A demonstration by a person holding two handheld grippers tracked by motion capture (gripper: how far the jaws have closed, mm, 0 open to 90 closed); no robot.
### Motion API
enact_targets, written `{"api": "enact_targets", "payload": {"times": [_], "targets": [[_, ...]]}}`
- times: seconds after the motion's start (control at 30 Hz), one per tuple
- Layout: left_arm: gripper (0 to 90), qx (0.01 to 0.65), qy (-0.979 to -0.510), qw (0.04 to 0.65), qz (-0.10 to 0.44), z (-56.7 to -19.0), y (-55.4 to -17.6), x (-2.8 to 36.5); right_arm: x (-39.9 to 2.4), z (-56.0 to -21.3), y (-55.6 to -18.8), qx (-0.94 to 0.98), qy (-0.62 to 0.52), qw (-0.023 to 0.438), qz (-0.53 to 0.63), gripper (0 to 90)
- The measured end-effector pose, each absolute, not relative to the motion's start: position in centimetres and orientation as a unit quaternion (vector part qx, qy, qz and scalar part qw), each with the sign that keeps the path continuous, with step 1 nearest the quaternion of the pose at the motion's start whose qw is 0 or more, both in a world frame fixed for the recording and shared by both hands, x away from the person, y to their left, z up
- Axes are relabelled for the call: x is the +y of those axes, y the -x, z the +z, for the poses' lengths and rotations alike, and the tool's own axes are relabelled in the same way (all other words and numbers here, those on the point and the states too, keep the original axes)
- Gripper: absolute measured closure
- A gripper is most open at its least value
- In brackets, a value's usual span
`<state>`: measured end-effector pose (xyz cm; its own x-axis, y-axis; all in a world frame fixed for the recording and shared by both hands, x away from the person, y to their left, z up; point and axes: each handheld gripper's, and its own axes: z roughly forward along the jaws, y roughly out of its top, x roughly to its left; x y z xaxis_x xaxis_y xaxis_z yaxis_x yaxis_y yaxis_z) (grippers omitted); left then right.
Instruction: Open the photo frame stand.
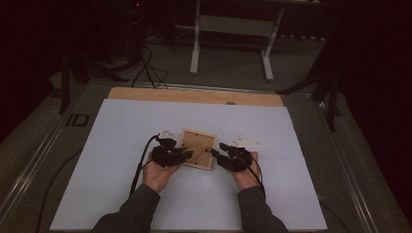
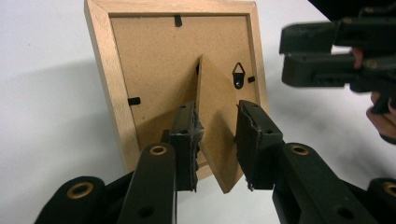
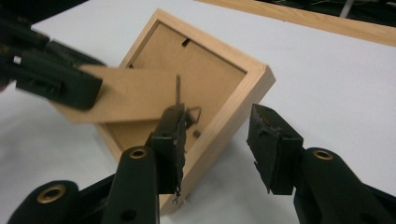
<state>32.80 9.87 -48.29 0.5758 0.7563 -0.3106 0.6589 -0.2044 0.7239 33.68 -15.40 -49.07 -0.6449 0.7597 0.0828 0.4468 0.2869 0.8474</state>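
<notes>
Surface (image 1: pixel 145 93): wooden, covered by a white sheet (image 1: pixel 121 194).
On sheet: frame (image 1: pixel 197 141), face down, between the two tools.

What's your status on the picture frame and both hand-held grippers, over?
Left hand-held gripper astride the stand flap, grip unclear. Right hand-held gripper open over the picture frame edge. Frame face down on the table. Nothing in the way.

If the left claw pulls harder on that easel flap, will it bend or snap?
The flap looks like thin fibreboard, so probably stiff but brittle; it may crease at its hinge rather than flex. The wooden frame looks light and lies loose on the white sheet, so it would likely slide or lift.
</notes>
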Motion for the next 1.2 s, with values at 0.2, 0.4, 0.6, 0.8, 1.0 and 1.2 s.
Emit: {"api": "enact_targets", "payload": {"times": [0.2,0.4,0.6,0.8,1.0,1.2], "targets": [[69.4,0.452,-0.776,0.435,0.060,-48.3,-32.4,9.9,-15.1,-48.7,-35.0,0.787,-0.385,0.153,0.456,52.5],[69.6,0.448,-0.777,0.439,0.061,-48.6,-32.0,10.1,-14.9,-48.8,-36.1,0.791,-0.390,0.129,0.454,46.9],[69.8,0.443,-0.778,0.440,0.064,-48.6,-31.7,10.2,-14.9,-49.1,-36.9,0.790,-0.393,0.111,0.457,42.5],[70.0,0.434,-0.784,0.439,0.067,-48.8,-31.4,10.4,-15.0,-49.4,-37.8,0.788,-0.393,0.078,0.467,40.9],[70.1,0.431,-0.786,0.438,0.060,-48.8,-31.3,10.5,-14.8,-49.3,-37.8,0.795,-0.381,0.072,0.467,45.2],[69.1,0.428,-0.790,0.437,0.051,-48.8,-31.6,10.7,-14.7,-49.2,-37.6,0.798,-0.378,0.081,0.462,46.0]]}}
